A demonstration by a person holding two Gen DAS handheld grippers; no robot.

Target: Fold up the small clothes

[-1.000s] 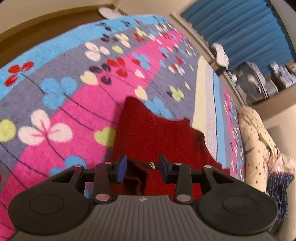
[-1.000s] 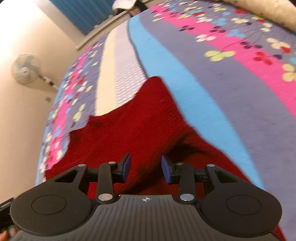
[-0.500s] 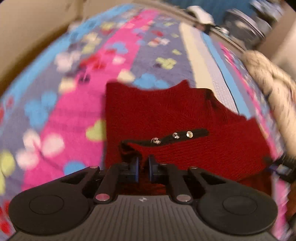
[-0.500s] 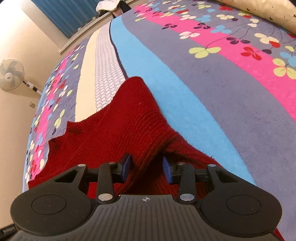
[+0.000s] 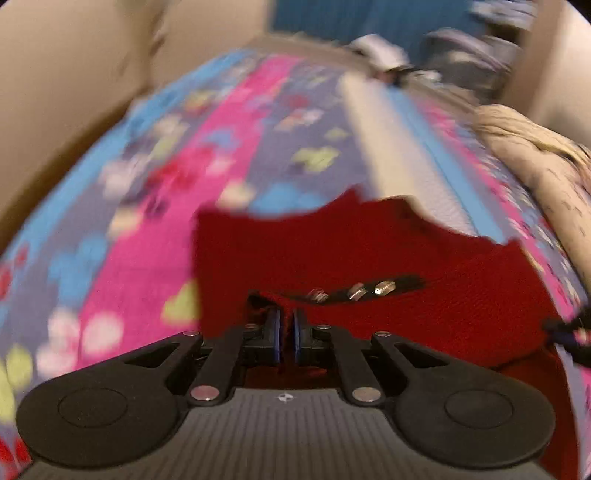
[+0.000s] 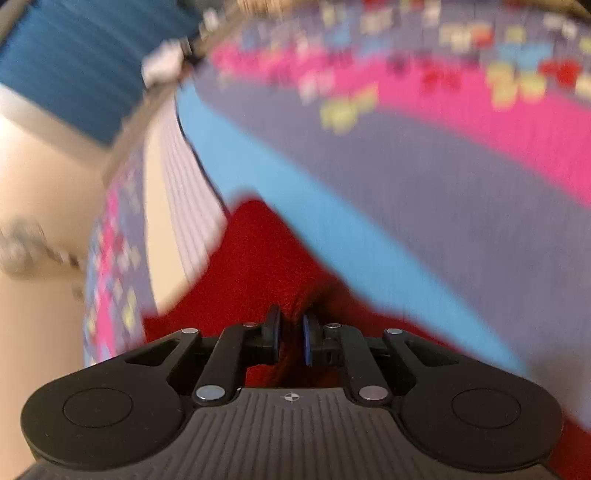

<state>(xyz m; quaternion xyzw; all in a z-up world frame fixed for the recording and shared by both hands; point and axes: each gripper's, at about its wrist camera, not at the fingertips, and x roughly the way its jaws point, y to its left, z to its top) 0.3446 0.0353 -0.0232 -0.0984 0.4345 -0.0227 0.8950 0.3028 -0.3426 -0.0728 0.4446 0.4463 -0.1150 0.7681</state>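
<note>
A small red knitted garment (image 5: 332, 251) lies on a flowered bedspread (image 5: 155, 206). A dark strip with three metal snaps (image 5: 354, 291) crosses it. My left gripper (image 5: 286, 332) is shut on a pinched edge of the red garment near that strip. In the right wrist view the red garment (image 6: 251, 266) runs up to a point on the bedspread (image 6: 443, 206). My right gripper (image 6: 290, 339) is shut on a bunched fold of the garment. Both views are blurred by motion.
A beige pillow (image 5: 546, 158) lies at the bed's right side. A blue curtain (image 5: 351, 18) and dark clutter (image 5: 469, 55) stand beyond the bed's far end. A blurred fan (image 6: 26, 243) stands by the beige wall at left.
Both grippers went from open to shut on the red garment, the left first, the right within the last half second. Both views have swung and now blur with motion.
</note>
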